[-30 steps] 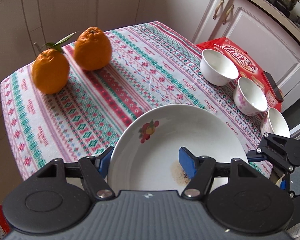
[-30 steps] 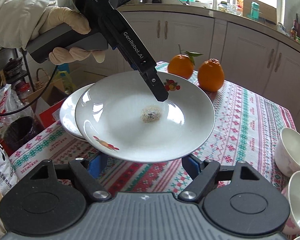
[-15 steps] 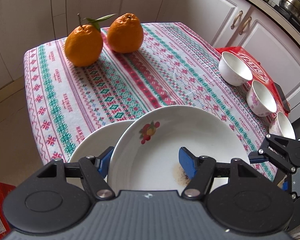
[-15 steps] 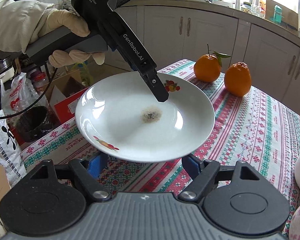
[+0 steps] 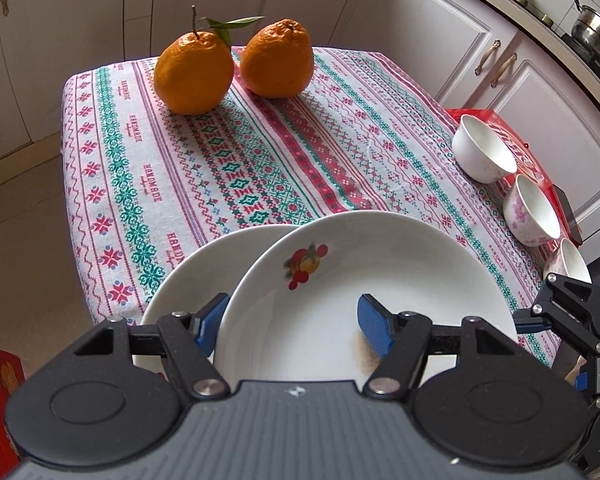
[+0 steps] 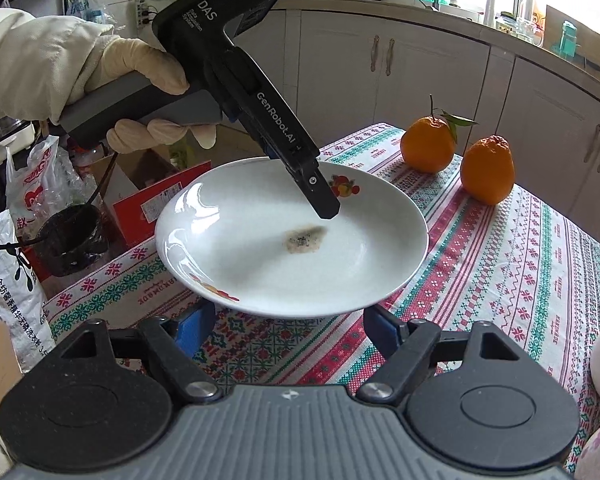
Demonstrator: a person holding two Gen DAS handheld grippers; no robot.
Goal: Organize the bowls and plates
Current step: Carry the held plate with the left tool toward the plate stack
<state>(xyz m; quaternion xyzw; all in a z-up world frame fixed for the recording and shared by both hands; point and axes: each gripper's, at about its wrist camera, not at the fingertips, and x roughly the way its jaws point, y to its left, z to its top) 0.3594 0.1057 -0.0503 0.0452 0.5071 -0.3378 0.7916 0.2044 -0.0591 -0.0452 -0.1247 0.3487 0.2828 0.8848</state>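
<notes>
1. Your left hand-held gripper (image 5: 290, 322) clamped the rim of the stained plate (image 5: 380, 280), one pad under it and one inside.
2. That plate hung tilted above the worktop (image 5: 260, 152), overlapping a second plate (image 5: 204, 272) below.
3. Your right hand-held gripper (image 6: 288, 330) stood open, holding nothing.
4. Three bowls (image 5: 482, 152) sat along the right edge, two oranges (image 5: 194, 72) at the far end.

left gripper (image 5: 292, 320) clamped, right gripper (image 6: 288, 328) apart.

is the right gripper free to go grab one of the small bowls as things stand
Probably yes: the right gripper looks open and holds nothing, the plate is in the left gripper, and the bowls sit uncovered at the table edge.
</notes>
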